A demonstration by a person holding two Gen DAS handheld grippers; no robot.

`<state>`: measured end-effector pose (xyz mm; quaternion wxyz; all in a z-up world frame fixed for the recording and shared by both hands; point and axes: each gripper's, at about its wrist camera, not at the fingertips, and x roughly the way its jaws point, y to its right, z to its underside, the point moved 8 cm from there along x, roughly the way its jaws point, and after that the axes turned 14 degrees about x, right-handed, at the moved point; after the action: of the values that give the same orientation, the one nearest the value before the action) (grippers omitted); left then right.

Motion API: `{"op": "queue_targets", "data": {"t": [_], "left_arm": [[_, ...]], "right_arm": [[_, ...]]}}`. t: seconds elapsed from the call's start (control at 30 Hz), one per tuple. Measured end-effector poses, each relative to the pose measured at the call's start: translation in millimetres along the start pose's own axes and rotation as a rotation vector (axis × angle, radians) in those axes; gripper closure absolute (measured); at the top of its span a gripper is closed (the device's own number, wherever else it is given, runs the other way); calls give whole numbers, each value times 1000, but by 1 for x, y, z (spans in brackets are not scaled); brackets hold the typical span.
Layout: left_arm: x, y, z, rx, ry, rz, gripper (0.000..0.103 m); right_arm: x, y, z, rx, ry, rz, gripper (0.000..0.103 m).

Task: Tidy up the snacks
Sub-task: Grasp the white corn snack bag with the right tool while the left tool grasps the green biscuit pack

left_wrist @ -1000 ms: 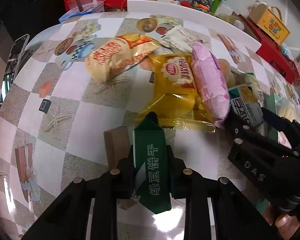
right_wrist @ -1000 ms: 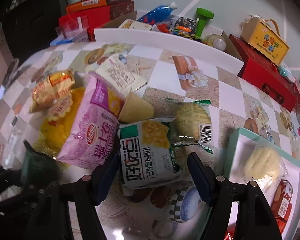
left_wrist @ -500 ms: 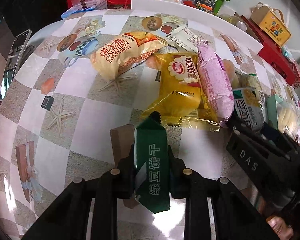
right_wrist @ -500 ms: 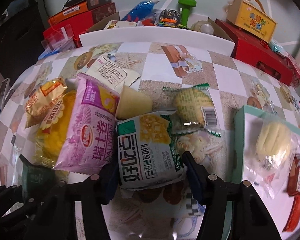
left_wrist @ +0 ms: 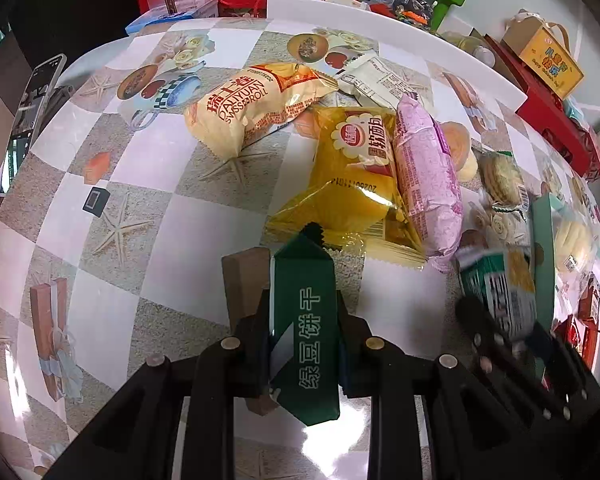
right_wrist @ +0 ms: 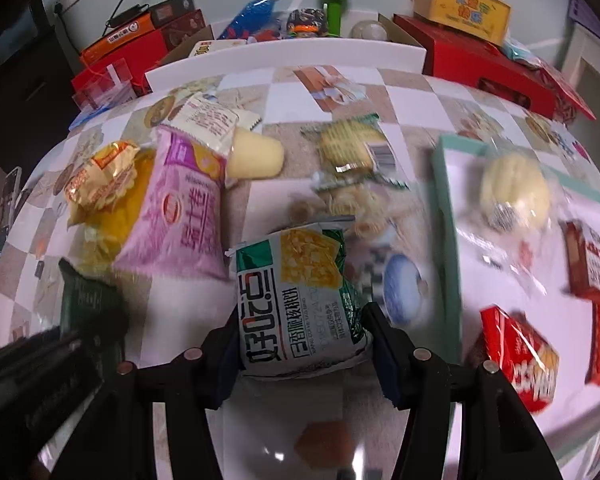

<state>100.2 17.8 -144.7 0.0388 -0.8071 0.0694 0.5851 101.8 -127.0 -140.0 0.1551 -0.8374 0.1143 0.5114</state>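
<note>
My left gripper [left_wrist: 303, 314] is shut on a dark green biscuit packet [left_wrist: 304, 280], held upright just above the checkered tablecloth. My right gripper [right_wrist: 301, 330] is shut on a white and green corn snack packet [right_wrist: 296, 292], lifted off the table beside the teal tray [right_wrist: 446, 216]. In the tray lie a wrapped bun [right_wrist: 514, 192] and red packets [right_wrist: 516, 356]. A pile lies left of that: a pink roll pack [right_wrist: 180, 208], a yellow bread pack [left_wrist: 352, 176], a cream Swiss roll pack [left_wrist: 244, 112], a white packet [left_wrist: 380, 80] and a cracker packet [right_wrist: 352, 144].
A white board [right_wrist: 284, 56] edges the far side of the table. Behind it stand red boxes [right_wrist: 472, 56], a yellow gift box [right_wrist: 460, 8] and a green dumbbell [right_wrist: 334, 4]. A phone [left_wrist: 32, 120] lies at the left edge.
The right gripper's jaws closed on the corn snack packet, lifted it and carried it right, away from the pile and toward the tray. The left gripper kept still with the green packet.
</note>
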Motion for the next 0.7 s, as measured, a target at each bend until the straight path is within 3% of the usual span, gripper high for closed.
{"op": "queue_targets", "data": {"t": [0.3,0.53,0.7], "left_arm": [[-1,2,0,6,0,-6,77],[-6,-2,2,-32,-6,22,77],[-23,-6,-1,-55,39,36,78]], "right_arm": [[-15,15,11,55,-43,-17,43],[-38,18,-1,87,0,-59,44],[-53,19,-9,104,36,-85,44]]}}
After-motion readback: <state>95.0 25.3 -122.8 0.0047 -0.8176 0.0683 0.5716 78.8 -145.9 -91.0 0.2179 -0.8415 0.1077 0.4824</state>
